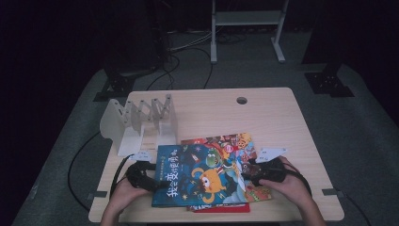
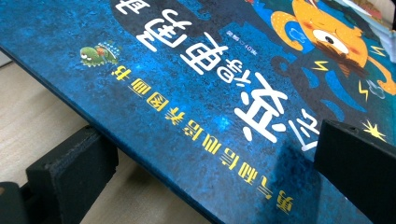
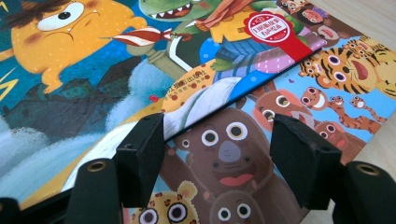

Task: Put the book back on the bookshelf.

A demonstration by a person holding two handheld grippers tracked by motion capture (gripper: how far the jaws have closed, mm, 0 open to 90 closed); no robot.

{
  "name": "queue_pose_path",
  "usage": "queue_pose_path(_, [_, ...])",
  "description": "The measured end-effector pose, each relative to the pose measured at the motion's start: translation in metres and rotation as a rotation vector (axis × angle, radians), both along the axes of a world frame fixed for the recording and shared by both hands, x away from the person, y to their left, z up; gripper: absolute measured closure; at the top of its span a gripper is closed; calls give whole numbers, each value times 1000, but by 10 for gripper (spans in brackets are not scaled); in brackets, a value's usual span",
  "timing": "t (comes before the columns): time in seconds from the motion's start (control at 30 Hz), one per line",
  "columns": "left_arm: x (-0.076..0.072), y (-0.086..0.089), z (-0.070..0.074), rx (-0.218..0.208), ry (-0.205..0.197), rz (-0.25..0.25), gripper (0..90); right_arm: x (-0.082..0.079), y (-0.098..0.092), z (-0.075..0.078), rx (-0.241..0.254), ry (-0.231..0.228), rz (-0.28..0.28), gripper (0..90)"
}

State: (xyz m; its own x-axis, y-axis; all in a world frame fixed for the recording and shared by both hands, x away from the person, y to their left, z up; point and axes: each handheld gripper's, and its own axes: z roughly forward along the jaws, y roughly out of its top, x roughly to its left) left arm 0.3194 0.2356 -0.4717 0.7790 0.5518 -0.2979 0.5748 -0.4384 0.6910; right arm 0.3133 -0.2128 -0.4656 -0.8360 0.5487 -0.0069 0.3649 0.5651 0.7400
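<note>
High view shows me a blue book (image 1: pixel 202 176) with an orange monster and big white letters on its cover. It lies flat at about 6 o'clock on the counter (image 1: pixel 263 108), close to the near edge. It is on top of a small pile. Under it is an animal book (image 1: pixel 237 141) that pokes out toward 1 o'clock, and a red book (image 1: pixel 221 208) peeks out at the bottom.

My left tool (image 1: pixel 151 181) is at the blue book's 9 o'clock side and my right tool (image 1: pixel 249 172) is at its 3 o'clock side. A hand holds each one.

Left gripper view gets in close, so I can see small yellow letters and a tiny green creature on the blue book (image 2: pixel 196 107). The left tool (image 2: pixel 212 163) is spread wide. One jaw is down below the book's edge, by the counter, and the other is over the cover.

Right gripper view shows the thin white page edges of the blue book (image 3: pixel 93 70). It also shows bears and tigers with round eyes on the animal book (image 3: pixel 327 93). The right tool (image 3: pixel 219 154) has its jaws a little apart. One jaw is right at the blue book's edge. Between the jaws I see the bear picture, and they pinch nothing.

A white book rack (image 1: pixel 141 120) with upright ribs stands at 10 o'clock in the high view, just beside the pile. All three books lie outside it.
</note>
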Motion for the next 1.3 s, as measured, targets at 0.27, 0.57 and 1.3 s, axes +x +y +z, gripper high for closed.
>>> queue_pose_path(0.27, [-4, 3, 11, 3, -31, 0, 0, 2, 2, 1, -6, 17, 14, 337])
queue_pose_path(0.57, [-11, 9, 36, -16, -90, 20, 0, 0, 13, 1, -16, 30, 61, 309])
queue_pose_path(1.3, [9, -9, 134, 2, -158, -74, 0, -4, 44, 6, -57, 89, 161, 261])
